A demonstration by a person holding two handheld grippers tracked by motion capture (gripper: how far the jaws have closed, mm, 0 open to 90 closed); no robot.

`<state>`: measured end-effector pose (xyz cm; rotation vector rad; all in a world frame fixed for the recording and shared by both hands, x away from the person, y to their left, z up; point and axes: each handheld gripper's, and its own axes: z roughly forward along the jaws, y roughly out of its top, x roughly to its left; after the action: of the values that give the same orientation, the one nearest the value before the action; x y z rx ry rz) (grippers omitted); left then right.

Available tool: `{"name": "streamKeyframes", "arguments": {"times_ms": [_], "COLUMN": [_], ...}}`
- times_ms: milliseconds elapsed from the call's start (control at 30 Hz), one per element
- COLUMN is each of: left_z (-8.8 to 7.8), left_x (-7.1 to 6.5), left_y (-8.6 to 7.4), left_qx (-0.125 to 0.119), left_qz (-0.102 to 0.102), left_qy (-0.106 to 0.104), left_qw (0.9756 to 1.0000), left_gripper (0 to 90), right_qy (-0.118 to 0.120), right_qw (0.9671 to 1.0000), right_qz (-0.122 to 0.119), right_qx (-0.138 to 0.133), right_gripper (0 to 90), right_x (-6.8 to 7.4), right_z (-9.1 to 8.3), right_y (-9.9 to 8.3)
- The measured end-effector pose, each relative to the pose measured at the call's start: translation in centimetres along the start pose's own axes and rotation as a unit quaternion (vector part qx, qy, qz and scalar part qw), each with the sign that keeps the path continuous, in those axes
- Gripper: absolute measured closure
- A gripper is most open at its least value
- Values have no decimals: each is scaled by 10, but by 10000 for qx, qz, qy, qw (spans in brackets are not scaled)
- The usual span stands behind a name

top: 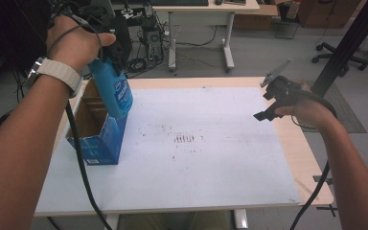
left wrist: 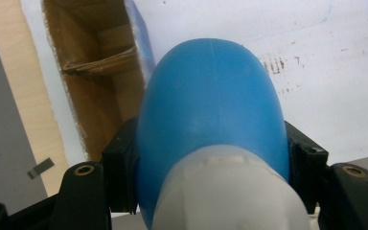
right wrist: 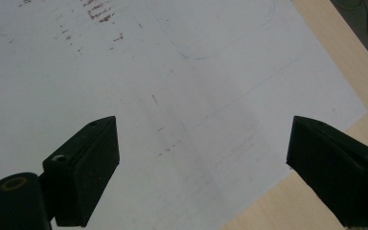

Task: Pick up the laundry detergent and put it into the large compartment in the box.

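A blue plastic bottle (top: pixel 112 88) with a white cap end hangs upright, its base at the top of the open blue cardboard box (top: pixel 97 139) at the table's left. My left gripper (top: pixel 106 51) is shut on the bottle near its top. In the left gripper view both black jaws press the sides of the blue bottle (left wrist: pixel 213 115), with the box's brown interior (left wrist: pixel 93 72) beyond it. My right gripper (top: pixel 268 98) is held above the table's right side. In the right gripper view its jaws (right wrist: pixel 203 158) stand wide open over the white sheet, with nothing between them.
A white sheet (top: pixel 196 143) with dark smudges covers most of the wooden table (top: pixel 311 163). Beyond the table stand a white desk (top: pixel 206 19), cables on the floor and an office chair base (top: pixel 345 52). A dark post (top: pixel 350 43) rises at the right.
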<state>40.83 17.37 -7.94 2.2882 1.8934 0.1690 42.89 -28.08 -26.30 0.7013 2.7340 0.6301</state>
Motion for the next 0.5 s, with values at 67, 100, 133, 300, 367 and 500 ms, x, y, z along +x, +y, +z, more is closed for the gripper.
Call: {"name": "streamKeyframes", "arguments": {"times_ms": [67, 100, 133, 300, 367, 500], "left_z": [-3, -3, -6, -10, -10, -11], "left_x": [4, 4, 8, 19, 23, 31], "left_y": [0, 0, -1, -3, -3, -4], "left_qx": [-22, -22, -56, -95, -78, -77], "left_qz": [-49, -49, -111, -226, -267, -340], "left_qy": [23, 23, 34, 82, 107, 130], "left_qw": [10000, 10000, 9999, 9997, 9996, 9993], "left_gripper": [372, 372, 372, 373, 373, 373], "right_qy": [1, 0, -2, 3, 6, 20], "right_qw": [10000, 10000, 10000, 10000, 10000, 10000], "right_qz": [-4, -1, -2, -4, -7, -12], "right_qx": [2, 8, 11, 24, 33, 53], "right_gripper": [110, 111, 111, 110, 111, 111], "right_x": [0, 0, 0, 0, -1, -1], "right_z": [0, 0, 0, 1, 2, 4], "right_y": [0, 1, 1, 2, 2, 4]}}
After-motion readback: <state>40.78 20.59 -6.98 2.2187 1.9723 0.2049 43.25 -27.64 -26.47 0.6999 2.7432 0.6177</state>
